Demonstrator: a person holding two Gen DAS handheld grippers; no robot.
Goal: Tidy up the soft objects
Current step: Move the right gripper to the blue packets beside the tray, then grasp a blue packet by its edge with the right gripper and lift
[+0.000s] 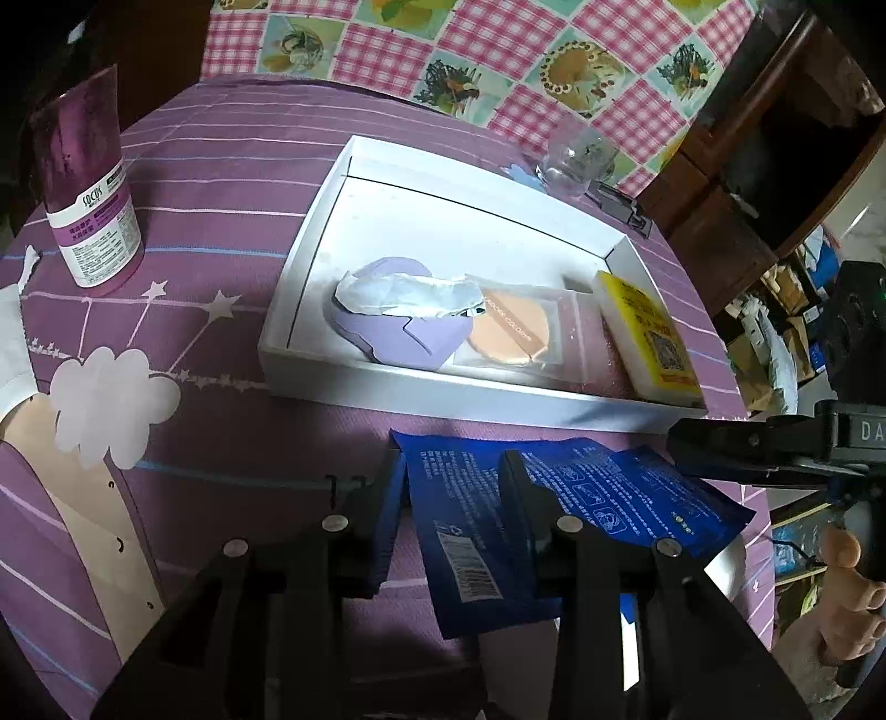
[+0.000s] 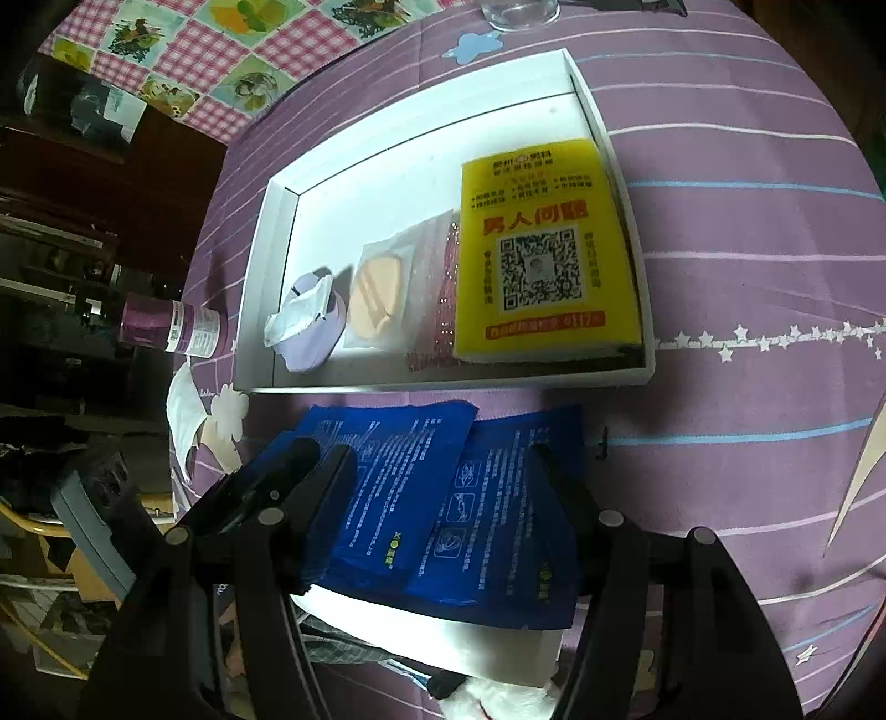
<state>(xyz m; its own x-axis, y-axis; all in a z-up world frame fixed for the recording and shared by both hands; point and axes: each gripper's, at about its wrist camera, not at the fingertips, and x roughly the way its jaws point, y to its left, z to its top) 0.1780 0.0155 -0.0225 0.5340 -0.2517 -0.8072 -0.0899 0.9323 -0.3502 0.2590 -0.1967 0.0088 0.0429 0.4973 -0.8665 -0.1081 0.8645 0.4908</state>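
Blue sachets point(image 2: 443, 498) | left hand-held gripper point(image 1: 451, 476) astride one, grip unclear | right hand-held gripper point(image 2: 443, 465) spread | barcode in left view only

The left gripper's point(image 1: 451, 482) black fingers point(image 1: 531, 487) cover parts of the blue sachets point(image 1: 470, 526), so whether the pads press them cannot be told. The sachets' small print is too fine to read. The glass point(image 2: 518, 14) at the far side is cut off by the top edge of the right wrist view. The purple bottle point(image 1: 88, 183) loses its top in dark shadow at the far left. Behind the yellow sponge point(image 2: 545, 249), a glittery red thing point(image 2: 446, 288) is mostly hidden.
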